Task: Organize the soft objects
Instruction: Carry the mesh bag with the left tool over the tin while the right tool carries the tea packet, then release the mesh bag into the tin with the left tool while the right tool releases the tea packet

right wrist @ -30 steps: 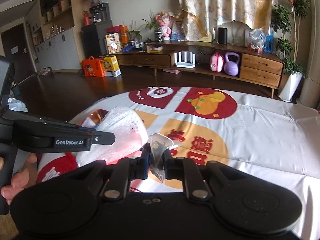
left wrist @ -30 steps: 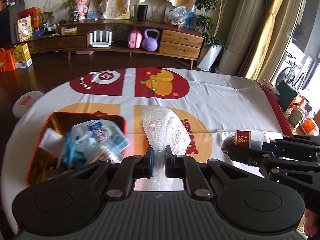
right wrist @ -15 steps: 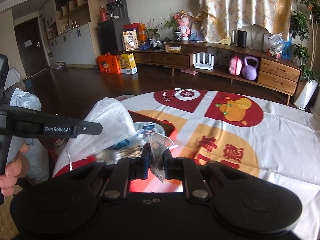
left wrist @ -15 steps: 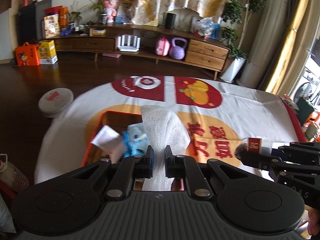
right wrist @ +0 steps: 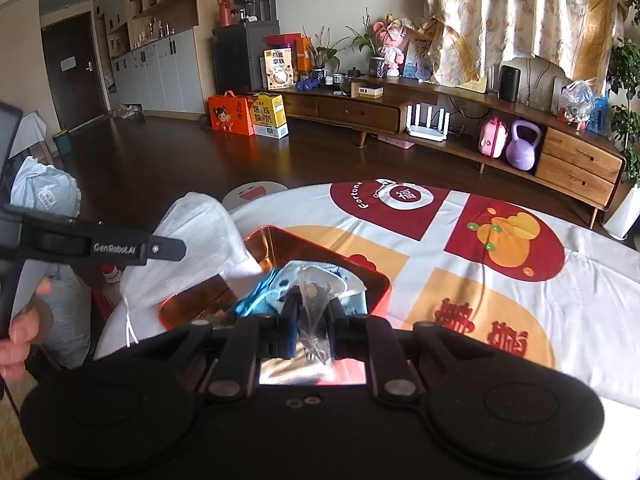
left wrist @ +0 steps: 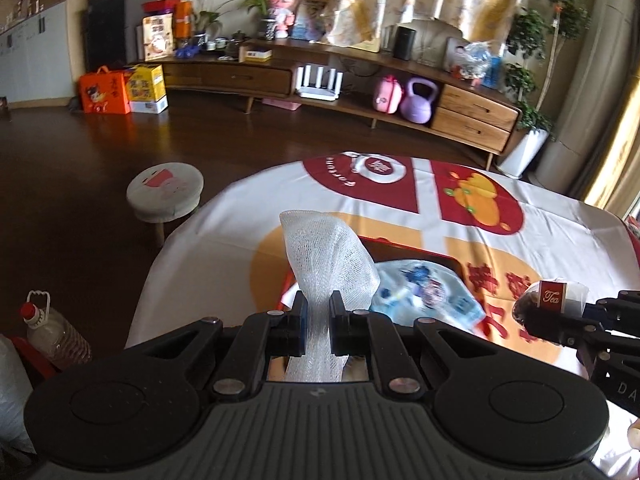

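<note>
Both swung left over red tin (right wrist: 376, 280); left hand-held gripper (left wrist: 318, 314) clamps upright mesh foam (left wrist: 324, 252); right hand-held gripper (right wrist: 310, 320) pinches tea sachet (right wrist: 316, 300)

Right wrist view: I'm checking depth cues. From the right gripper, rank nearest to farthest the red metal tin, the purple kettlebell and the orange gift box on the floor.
1. Red metal tin, just ahead of the right gripper.
2. Orange gift box, far left on the floor.
3. Purple kettlebell, far right under the sideboard; its order with the gift box is too close to call.
</note>
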`<control>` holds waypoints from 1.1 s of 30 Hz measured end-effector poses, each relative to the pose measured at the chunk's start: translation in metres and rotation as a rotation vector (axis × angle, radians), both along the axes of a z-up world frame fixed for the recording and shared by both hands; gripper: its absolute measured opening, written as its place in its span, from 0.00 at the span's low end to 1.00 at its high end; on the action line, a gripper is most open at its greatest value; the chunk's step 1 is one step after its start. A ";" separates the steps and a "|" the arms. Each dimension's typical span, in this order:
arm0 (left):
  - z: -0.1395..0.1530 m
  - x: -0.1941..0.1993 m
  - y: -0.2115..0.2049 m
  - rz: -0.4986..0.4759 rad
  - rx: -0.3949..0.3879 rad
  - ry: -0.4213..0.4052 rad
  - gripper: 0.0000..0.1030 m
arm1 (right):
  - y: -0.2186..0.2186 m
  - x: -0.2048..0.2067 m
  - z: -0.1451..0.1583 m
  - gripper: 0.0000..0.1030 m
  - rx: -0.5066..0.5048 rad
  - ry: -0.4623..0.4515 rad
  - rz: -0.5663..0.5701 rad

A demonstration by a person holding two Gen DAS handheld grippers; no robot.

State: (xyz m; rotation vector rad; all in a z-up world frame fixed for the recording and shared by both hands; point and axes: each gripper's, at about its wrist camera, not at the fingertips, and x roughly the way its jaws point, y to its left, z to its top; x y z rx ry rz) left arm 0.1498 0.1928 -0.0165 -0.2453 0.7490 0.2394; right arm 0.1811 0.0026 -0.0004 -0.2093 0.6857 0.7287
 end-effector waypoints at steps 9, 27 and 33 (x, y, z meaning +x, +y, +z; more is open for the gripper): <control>-0.028 0.022 0.015 0.032 -0.018 0.013 0.10 | 0.031 0.028 -0.026 0.13 -0.040 0.038 0.005; -0.066 0.045 0.010 -0.007 -0.049 0.055 0.10 | 0.048 0.046 -0.059 0.23 -0.102 0.076 -0.006; -0.067 0.043 0.013 -0.004 -0.076 0.070 0.11 | 0.049 0.046 -0.059 0.28 -0.105 0.081 -0.003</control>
